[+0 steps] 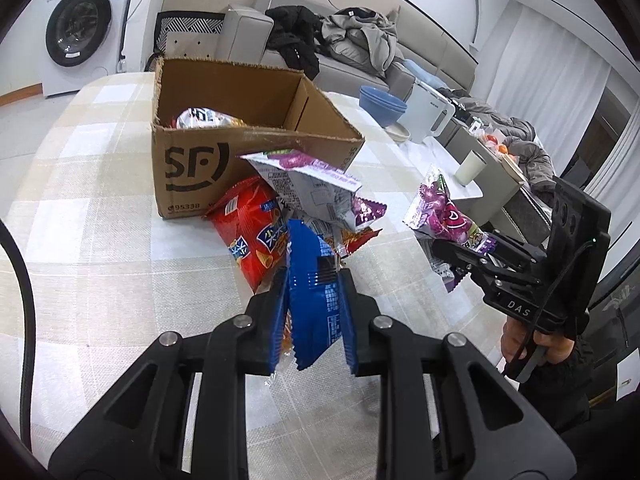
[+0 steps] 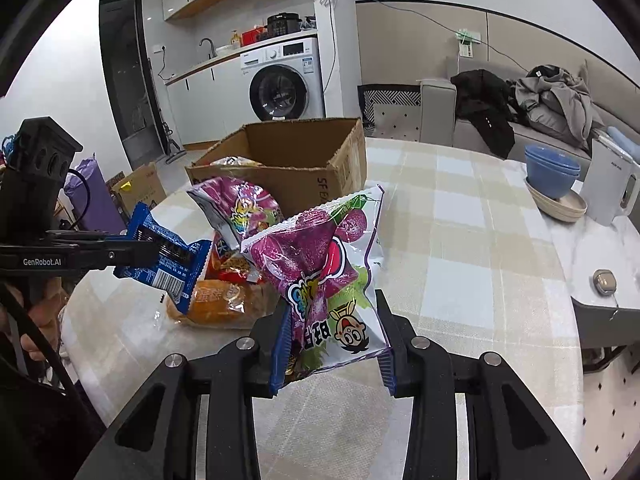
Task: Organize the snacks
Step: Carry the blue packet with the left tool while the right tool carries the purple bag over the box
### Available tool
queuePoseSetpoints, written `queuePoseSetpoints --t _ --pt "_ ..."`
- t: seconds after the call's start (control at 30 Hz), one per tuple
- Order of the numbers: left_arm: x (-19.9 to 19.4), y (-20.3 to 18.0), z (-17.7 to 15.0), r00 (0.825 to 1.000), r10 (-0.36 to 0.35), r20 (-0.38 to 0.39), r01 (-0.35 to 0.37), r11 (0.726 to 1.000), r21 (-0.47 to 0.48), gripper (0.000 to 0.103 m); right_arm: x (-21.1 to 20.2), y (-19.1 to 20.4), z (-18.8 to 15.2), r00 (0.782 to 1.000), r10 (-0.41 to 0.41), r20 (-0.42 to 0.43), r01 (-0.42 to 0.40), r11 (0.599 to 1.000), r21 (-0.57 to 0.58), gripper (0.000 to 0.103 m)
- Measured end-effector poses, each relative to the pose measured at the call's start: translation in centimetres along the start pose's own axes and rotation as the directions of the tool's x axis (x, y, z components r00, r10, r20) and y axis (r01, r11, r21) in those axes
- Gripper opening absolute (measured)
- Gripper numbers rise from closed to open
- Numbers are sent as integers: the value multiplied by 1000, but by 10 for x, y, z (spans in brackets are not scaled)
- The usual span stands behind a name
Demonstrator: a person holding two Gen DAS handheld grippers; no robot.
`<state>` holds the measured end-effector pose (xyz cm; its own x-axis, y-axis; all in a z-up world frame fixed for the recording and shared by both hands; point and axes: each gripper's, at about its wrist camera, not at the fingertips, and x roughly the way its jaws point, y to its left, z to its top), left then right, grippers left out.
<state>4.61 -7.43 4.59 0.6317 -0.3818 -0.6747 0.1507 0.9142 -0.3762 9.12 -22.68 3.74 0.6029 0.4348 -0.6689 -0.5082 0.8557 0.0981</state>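
My left gripper [image 1: 314, 280] is shut on a blue snack packet [image 1: 316, 300], held above the checked table [image 1: 100, 216]. From the right wrist view the left gripper [image 2: 132, 254] comes in from the left with the blue packet [image 2: 164, 256]. My right gripper [image 2: 332, 308] is shut on a purple candy bag [image 2: 320, 280], lifted off the table. It shows at the right as the right gripper [image 1: 472, 248] with that bag [image 1: 440, 212]. An open cardboard box [image 1: 256, 148] stands behind with a silver packet [image 1: 204, 118] inside. A red chip bag [image 1: 248, 236] and a white-purple bag [image 1: 312, 188] lie in front of it.
Blue bowls [image 2: 552, 176] on a beige plate and a white kettle [image 2: 608, 188] stand at the table's far right. A white cup [image 1: 472, 166] sits on a side table. An orange bun packet [image 2: 216, 300] lies by the pile. A sofa [image 2: 540, 128] with clothes is behind.
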Motion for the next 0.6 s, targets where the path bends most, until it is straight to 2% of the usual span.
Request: queuePoseSetpoints --t 0.33,0.6 --pt "-44 -3 9 996 32 86 -33 999 7 20 -19 5 15 997 41 67 -43 998 41 37" --pt "-63 -2 25 988 57 141 -58 998 1 20 -28 12 37 991 76 110 -85 994 72 37"
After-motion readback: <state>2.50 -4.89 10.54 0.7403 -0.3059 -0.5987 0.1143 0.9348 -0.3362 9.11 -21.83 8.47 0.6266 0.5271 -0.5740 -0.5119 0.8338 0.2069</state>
